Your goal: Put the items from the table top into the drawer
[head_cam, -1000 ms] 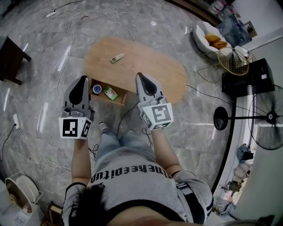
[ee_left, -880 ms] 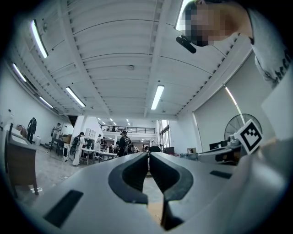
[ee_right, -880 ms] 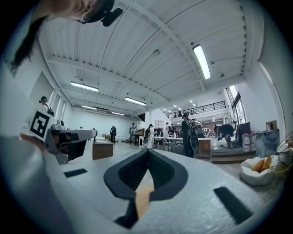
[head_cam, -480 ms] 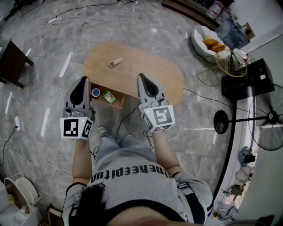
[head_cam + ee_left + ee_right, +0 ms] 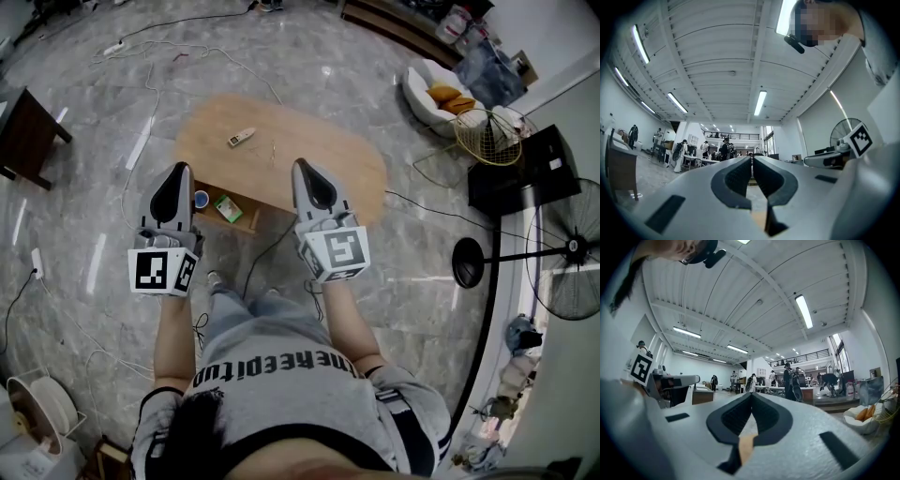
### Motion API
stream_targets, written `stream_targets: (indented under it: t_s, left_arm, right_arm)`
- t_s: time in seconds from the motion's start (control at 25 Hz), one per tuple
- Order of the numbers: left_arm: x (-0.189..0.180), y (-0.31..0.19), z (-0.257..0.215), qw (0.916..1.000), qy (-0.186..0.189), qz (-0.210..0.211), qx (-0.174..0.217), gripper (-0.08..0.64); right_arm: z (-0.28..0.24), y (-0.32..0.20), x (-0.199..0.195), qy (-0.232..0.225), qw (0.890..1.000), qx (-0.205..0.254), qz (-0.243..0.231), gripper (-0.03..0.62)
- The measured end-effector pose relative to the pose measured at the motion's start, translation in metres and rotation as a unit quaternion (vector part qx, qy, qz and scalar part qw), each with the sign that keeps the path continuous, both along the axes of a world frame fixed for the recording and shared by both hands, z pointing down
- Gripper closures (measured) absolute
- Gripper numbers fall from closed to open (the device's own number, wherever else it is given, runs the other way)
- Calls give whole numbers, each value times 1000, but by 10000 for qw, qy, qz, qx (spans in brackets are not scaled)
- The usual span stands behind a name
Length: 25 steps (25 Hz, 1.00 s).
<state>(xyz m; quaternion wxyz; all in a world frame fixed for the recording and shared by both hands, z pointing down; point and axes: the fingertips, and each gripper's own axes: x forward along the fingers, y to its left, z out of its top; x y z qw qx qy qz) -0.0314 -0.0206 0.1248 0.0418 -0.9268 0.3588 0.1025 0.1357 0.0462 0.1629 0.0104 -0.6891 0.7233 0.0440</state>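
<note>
In the head view an oval wooden table [image 5: 330, 161] stands on the marble floor. A small pale remote-like item [image 5: 241, 138] and a thin stick [image 5: 273, 152] lie on its top. At the table's near left side an open drawer [image 5: 243, 223] holds a blue roll [image 5: 202, 199] and a green box [image 5: 225, 208]. My left gripper [image 5: 175, 170] hovers over the drawer's left end, jaws shut and empty. My right gripper [image 5: 301, 165] hangs above the table's near edge, also shut and empty. Both gripper views face the hall and ceiling, with the left gripper [image 5: 752, 158] and right gripper [image 5: 751, 394] tips meeting.
A dark stool [image 5: 25, 127] stands far left, with cables [image 5: 141, 150] trailing over the floor. To the right are a standing fan [image 5: 570, 249] with its round base [image 5: 466, 262], a wire basket [image 5: 489, 132] and a cushioned seat [image 5: 439, 86]. The person's legs [image 5: 253, 314] are below the grippers.
The table and drawer have drifted upward and shrunk slightly in the head view as both grippers lifted and drew back. Both stayed shut and empty.
</note>
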Motion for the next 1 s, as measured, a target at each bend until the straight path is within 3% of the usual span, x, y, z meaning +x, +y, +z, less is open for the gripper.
stream_targets:
  t_s: [1.0]
  left_arm:
    - [13, 19, -6, 9999, 155, -44, 42, 546]
  right_arm:
    - [-7, 23, 12, -99, 9997, 211, 68, 597]
